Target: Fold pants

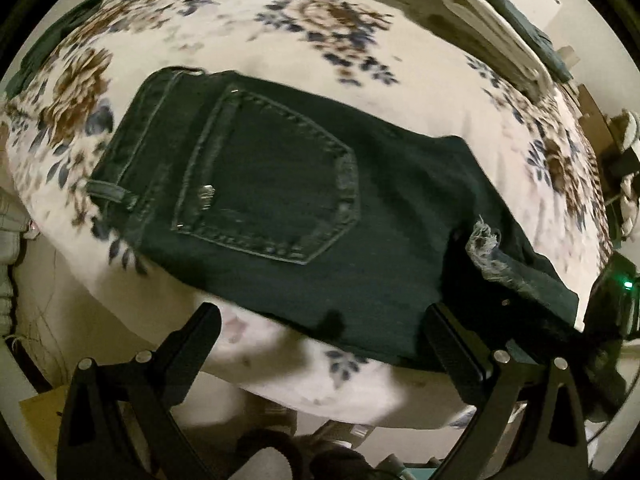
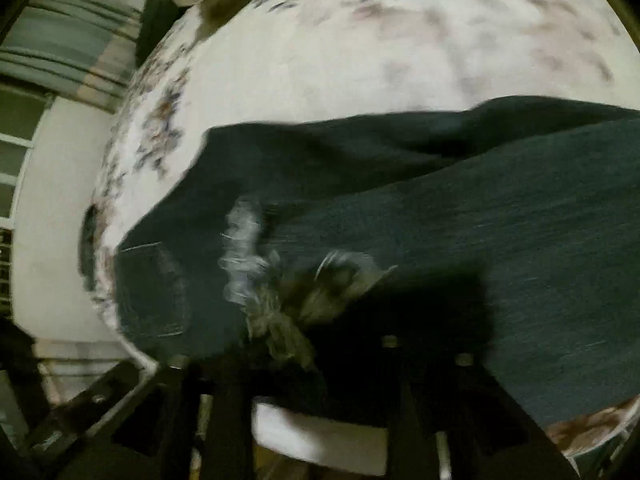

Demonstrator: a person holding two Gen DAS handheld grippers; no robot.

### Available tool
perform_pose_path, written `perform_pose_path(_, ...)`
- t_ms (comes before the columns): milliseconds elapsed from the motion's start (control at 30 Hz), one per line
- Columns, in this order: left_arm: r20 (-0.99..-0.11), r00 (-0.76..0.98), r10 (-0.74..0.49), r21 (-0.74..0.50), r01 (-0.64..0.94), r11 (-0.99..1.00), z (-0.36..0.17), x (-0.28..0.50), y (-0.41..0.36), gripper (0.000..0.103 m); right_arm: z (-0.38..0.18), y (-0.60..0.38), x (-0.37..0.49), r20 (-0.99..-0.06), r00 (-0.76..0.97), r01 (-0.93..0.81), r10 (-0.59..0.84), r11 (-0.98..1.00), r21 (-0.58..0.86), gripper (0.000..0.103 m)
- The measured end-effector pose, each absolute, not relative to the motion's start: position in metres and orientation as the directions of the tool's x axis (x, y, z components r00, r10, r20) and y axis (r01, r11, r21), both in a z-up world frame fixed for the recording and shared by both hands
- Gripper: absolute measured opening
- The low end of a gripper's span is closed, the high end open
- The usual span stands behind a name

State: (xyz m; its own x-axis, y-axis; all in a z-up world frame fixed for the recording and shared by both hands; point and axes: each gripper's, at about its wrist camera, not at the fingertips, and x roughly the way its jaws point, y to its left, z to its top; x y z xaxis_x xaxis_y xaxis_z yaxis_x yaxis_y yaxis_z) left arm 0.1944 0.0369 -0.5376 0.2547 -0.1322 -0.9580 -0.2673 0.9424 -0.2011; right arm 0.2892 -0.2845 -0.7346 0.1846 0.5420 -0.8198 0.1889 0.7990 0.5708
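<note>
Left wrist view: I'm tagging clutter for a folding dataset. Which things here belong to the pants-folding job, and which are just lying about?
Part of the job:
- black jeans, back pocket up, frayed hem folded over them
- flowered bedspread they lie on
- left gripper, jaws wide apart, empty

Just lying about:
- white folded item at the far edge
- dark cloth at upper left

The pants [image 1: 280, 200] lie folded on the bedspread [image 1: 420, 92], waistband to the left and the frayed hem [image 1: 486, 248] to the right in the left wrist view. The left gripper [image 1: 320, 332] hangs over their near edge, one finger on each side of it (neither touching the cloth). A folded white cloth [image 1: 492, 36] lies behind them at the far right.
</note>
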Motion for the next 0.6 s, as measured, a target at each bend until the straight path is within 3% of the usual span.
perform_pose_path(67, -0.958, 0.261, -0.123, -0.198, -0.286, 0.938, -0.537, 0.193, 0.048, 0.103, -0.730, -0.286, 0.292, -0.717, 0.204, 0.197, 0.666, 0.689, 0.697, 0.048)
perform_pose_path(133, -0.957, 0.268, -0.110, -0.193, -0.306, 0.932, -0.537, 0.191, 0.059, 0.103, -0.725, -0.296, 0.291, -0.677, 0.238, 0.222, 0.696, 0.639, 0.736, 0.048)
perform_pose_path(267, -0.956, 0.281, -0.081, -0.193, -0.399, 0.896, -0.545, 0.184, 0.096, 0.103, -0.709, -0.320, 0.297, -0.763, 0.252, 0.222, 0.595, 0.732, 0.644, 0.057)
perform_pose_path(367, -0.946, 0.311, -0.085, -0.249, -0.538, 0.805, -0.560, 0.171, 0.138, 0.103, -0.702, -0.331, 0.291, -0.809, 0.225, 0.224, 0.543, 0.779, 0.585, 0.094)
perform_pose_path(600, -0.872, 0.469, -0.141, -0.471, -0.722, 0.507, -0.604, 0.150, 0.200, 0.103, -0.692, -0.361, 0.283, -0.875, 0.191, 0.285, 0.445, 0.828, 0.483, 0.097)
